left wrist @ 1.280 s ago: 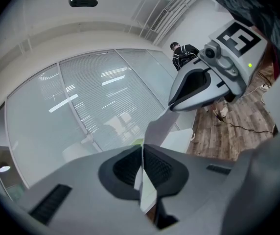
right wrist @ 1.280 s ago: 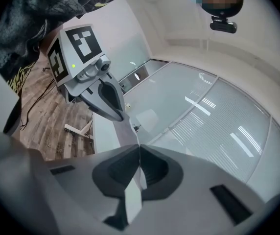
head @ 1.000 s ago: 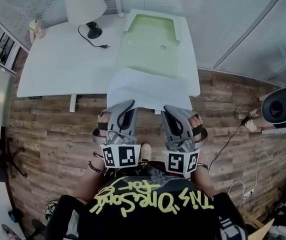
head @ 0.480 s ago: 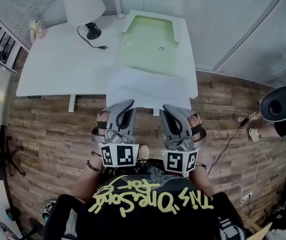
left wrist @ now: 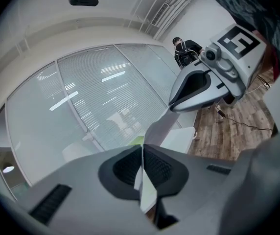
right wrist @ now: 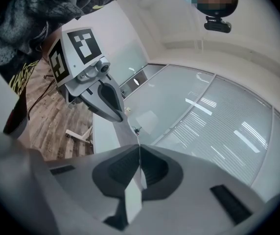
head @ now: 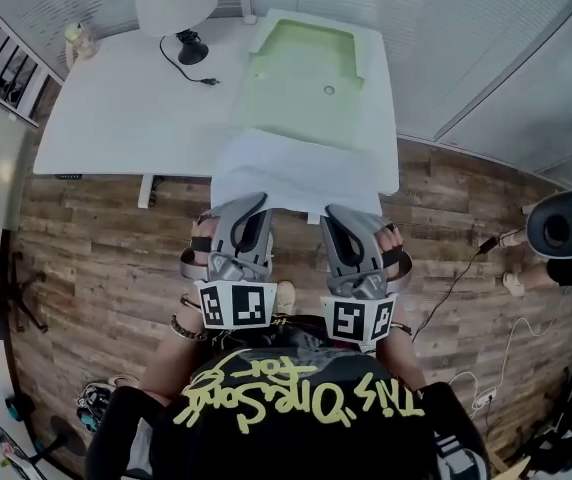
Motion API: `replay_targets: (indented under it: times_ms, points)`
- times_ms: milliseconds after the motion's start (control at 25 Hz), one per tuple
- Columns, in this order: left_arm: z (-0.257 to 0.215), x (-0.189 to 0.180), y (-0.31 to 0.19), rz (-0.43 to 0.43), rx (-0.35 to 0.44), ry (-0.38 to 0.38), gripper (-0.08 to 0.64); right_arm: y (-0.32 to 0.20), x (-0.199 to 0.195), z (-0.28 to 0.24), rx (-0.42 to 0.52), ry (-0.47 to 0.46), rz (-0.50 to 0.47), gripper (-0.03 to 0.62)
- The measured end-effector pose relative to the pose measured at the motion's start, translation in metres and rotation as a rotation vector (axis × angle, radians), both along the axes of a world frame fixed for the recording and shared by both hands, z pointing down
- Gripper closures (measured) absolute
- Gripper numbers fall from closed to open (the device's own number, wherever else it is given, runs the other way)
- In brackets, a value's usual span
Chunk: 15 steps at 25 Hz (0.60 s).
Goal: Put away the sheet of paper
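Note:
A white sheet of paper hangs over the near edge of the white table, its front edge lifted toward me. My left gripper is shut on the sheet's near left edge, and my right gripper is shut on the near right edge. In the left gripper view the paper runs thin between the closed jaws, with the right gripper beyond. The right gripper view likewise shows the paper pinched, and the left gripper beside it. An open pale green folder lies on the table behind the sheet.
A white-shaded lamp with a black base and cable stands at the table's back left, near a small bottle. A black round device and cables lie on the wood floor at right. A person stands far off.
The head view has shifted slightly; both grippers and the sheet keep their places.

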<state>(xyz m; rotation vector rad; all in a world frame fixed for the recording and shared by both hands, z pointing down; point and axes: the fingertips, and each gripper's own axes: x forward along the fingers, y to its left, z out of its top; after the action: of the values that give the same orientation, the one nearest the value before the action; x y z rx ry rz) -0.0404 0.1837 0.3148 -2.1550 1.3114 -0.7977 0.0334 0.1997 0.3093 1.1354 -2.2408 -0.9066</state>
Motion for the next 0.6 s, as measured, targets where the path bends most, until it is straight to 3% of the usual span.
replay_targets:
  times_ms: [600]
  points:
    - [0.001, 0.004, -0.031, 0.035, 0.007, 0.006, 0.549, -0.027, 0.003, 0.001, 0.0, 0.021, 0.023, 0.583]
